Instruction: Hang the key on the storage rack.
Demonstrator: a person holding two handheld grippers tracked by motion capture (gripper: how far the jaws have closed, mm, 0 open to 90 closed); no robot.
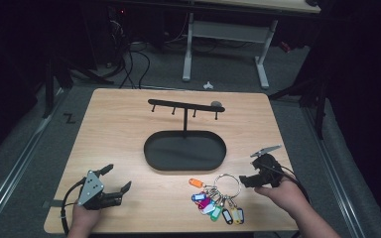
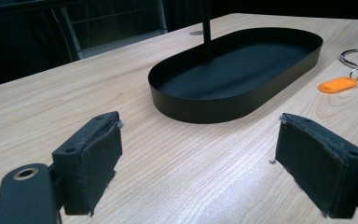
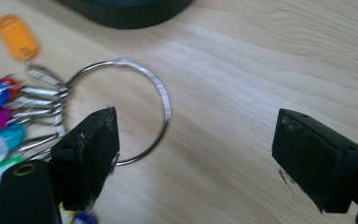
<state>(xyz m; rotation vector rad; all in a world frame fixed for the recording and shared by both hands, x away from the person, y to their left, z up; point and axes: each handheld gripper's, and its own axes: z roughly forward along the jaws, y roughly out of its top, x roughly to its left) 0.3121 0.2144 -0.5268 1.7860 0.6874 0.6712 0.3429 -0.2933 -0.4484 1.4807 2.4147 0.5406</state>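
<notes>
Two grippers sit low over our wooden table [image 1: 129, 129], one at each near corner. Our right gripper [image 1: 252, 179] has its jaws spread wide and holds nothing; in the right gripper view, one jaw hangs over the near edge of the metal key ring [image 3: 161, 100] while the other stands well off over bare wood, so the ring's right arc lies between them. We cannot tell whether the jaw over the ring touches it.

The key ring [image 1: 226, 184] lies flat on the table, just in front of the black oval tray [image 1: 151, 156] and just left of our right gripper. Its coloured tags [image 1: 214, 206] fan out toward the near edge, and the orange tag [image 1: 196, 182] lies nearest the tray.

Our left gripper [image 1: 118, 179] is also wide open and empty, over bare wood well apart from the ring. In the left gripper view it looks toward the tray [image 2: 200, 109], with the orange tag [image 2: 338, 85] off to its right. A hook rack [image 1: 184, 105] rises on a post from the tray's far side.
</notes>
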